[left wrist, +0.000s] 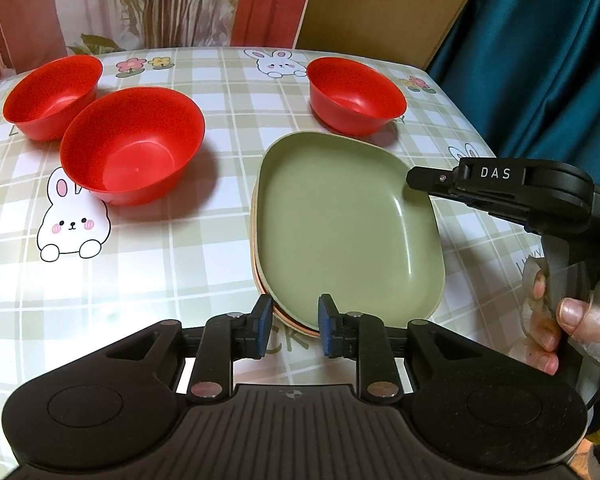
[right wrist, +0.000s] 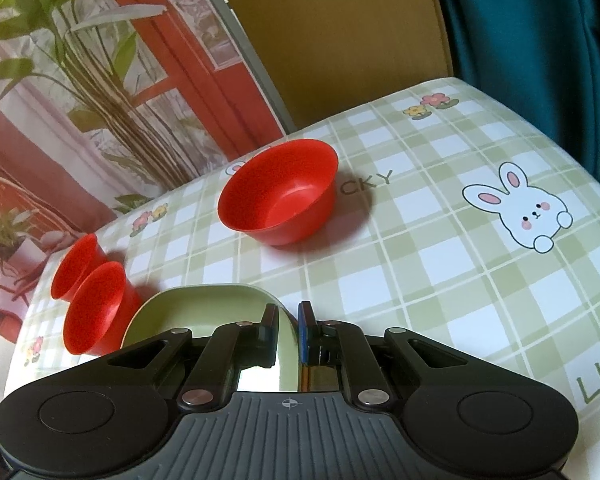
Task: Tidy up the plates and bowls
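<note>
A square green plate (left wrist: 340,224) tops a small stack of plates (left wrist: 256,248) with pinkish rims showing beneath. My left gripper (left wrist: 296,326) straddles the stack's near corner, one finger outside the rim and one inside, with a gap showing between the pads. My right gripper (left wrist: 414,180) comes in from the right and is shut on the green plate's right rim; in the right wrist view the green plate (right wrist: 204,308) runs between the pads of that gripper (right wrist: 288,320). Three red bowls stand upright: two at far left (left wrist: 52,96) (left wrist: 132,144), one at far right (left wrist: 356,94).
The table (left wrist: 140,280) wears a green checked cloth with rabbit prints. A person's hand (left wrist: 572,320) holds the right gripper's handle. A teal curtain (left wrist: 540,60) hangs past the right edge and a brown board (left wrist: 380,8) stands behind. The lone bowl (right wrist: 278,196) sits beyond the plate.
</note>
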### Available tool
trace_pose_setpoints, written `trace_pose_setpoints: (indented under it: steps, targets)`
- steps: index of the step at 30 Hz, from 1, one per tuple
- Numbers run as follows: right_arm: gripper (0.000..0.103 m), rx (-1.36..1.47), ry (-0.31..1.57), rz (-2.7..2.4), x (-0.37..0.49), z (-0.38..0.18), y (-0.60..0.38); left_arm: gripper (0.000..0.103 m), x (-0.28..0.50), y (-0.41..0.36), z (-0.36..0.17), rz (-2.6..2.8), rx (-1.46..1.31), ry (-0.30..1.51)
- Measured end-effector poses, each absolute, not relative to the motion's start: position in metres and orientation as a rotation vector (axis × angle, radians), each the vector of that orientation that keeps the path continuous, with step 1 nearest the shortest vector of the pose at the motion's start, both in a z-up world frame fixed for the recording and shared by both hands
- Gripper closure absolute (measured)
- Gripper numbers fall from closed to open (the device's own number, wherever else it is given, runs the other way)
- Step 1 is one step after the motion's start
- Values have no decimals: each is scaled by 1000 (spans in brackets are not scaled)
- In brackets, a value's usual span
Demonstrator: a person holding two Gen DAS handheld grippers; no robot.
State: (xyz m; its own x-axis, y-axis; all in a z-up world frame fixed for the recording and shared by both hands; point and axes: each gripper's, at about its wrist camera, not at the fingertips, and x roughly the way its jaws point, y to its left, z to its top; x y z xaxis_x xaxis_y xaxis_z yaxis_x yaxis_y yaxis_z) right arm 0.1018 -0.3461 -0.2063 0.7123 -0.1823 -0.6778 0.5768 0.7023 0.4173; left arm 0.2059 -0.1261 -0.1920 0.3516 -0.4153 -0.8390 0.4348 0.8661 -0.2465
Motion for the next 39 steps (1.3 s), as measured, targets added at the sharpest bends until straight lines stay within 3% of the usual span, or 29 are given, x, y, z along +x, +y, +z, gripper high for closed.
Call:
trace_pose_setpoints:
  steps: [12,24,28,39]
  targets:
    - [92,646,661,-474,102,-207,-345,75,206,-121,-189,-565,-1,1079]
    - [83,574,708,-469,109,-209,-333,72,206,-109,-175,-552,-21,1000]
    - [83,561,714,-470,108,-211,-332,85,212,-108,-172,-536,-28,970]
    - [83,568,731,-494,105,-215,-336,88,218,-109,-191,-523,-25,1009]
